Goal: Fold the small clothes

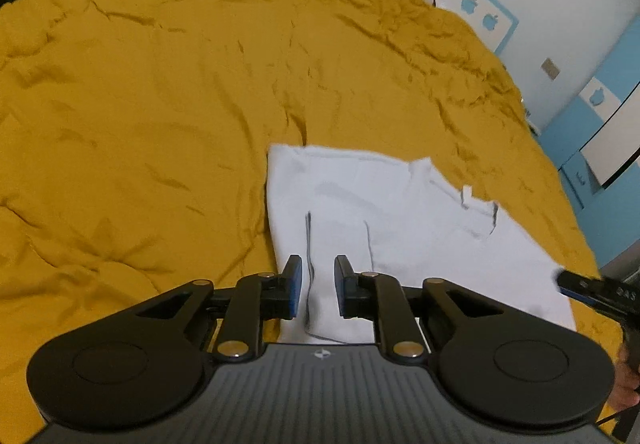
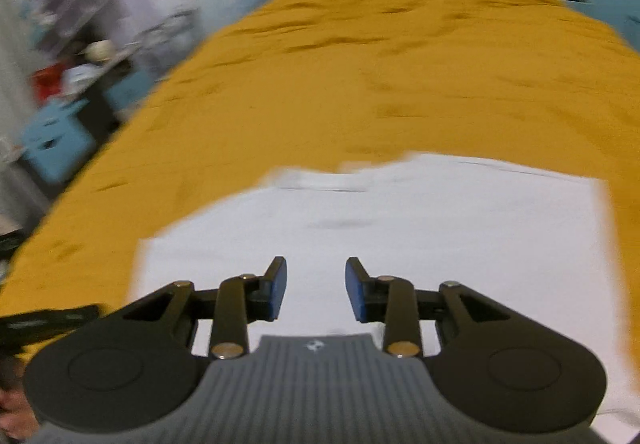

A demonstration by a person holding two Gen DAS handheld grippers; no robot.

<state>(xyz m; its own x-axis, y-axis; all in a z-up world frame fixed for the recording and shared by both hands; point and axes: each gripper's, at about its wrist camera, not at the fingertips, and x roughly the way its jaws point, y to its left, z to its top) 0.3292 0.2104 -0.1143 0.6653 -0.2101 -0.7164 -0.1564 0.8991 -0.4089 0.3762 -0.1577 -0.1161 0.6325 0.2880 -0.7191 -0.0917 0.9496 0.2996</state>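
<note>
— What does the left wrist view give that the right does not?

— A sharp look at the one white garment (image 1: 384,211) lying flat on the mustard bedspread (image 1: 140,91): its collar tag and folded seams show, with three apple shapes on the wall at far right. The left gripper (image 1: 316,286) stands slightly parted, a fold edge between the jaws, pads not pressing.

— And the right view?

— Blurred, but it shows the cluttered shelves at left. The right gripper (image 2: 316,290) hangs open over the garment (image 2: 440,219), holding nothing.
</note>
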